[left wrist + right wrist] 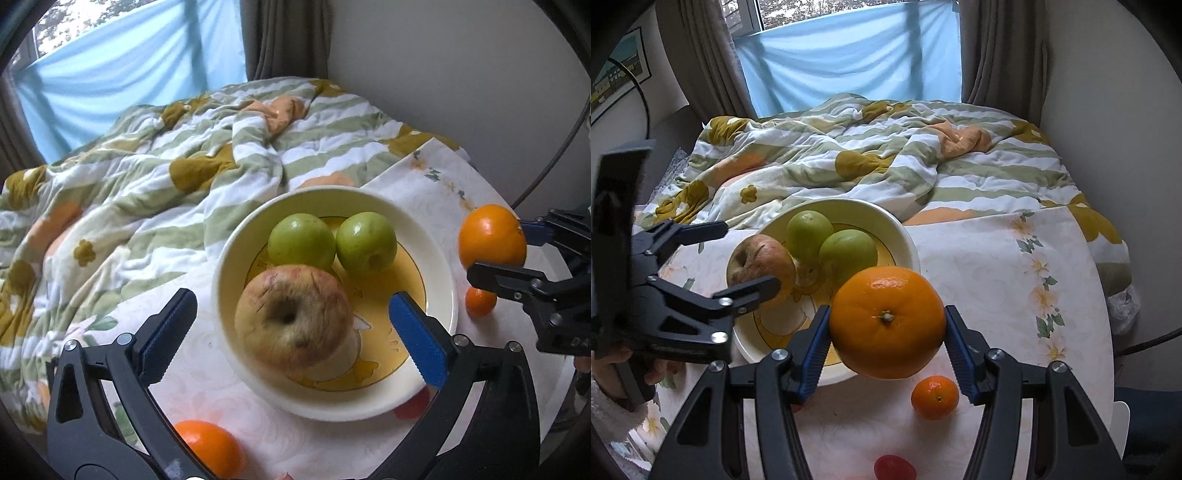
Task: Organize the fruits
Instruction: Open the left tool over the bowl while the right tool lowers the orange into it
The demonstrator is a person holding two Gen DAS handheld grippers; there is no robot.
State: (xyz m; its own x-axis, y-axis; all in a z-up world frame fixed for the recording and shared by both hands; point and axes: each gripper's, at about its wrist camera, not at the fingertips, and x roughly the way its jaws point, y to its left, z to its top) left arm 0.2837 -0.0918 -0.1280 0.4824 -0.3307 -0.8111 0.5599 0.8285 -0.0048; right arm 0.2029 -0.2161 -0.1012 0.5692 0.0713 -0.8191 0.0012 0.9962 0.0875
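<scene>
Left wrist view: left tool (291, 332) spread wide, blue pads either side of the blotchy reddish apple (293, 317) and clear of it; nothing gripped. Apple sits in the cream bowl (439, 280) with two green apples (301, 240) behind it. Bowl on the table (229, 387), floral cloth. At the right edge the right tool (498, 251) holds the large orange (491, 236) up beside the bowl; small mandarin (480, 301) on the cloth just below. Another orange (210, 446) near the bottom edge, between the left tool's arms. Rumpled striped quilt (147, 166) behind.

Right wrist view: right tool (886, 332) partly closed, both blue pads pressed on the large orange (886, 321), stem end facing the camera, fruit lifted clear of the table (997, 266). Small mandarin (934, 397) on the cloth below it. Bowl (905, 236) just behind and left, holding the green apples (827, 240) and reddish apple (761, 266). Left tool (750, 254) stands open at the bowl's left side, one finger crossing in front of the reddish apple. Small red fruit (894, 467) at the bottom edge, partly cut off.
</scene>
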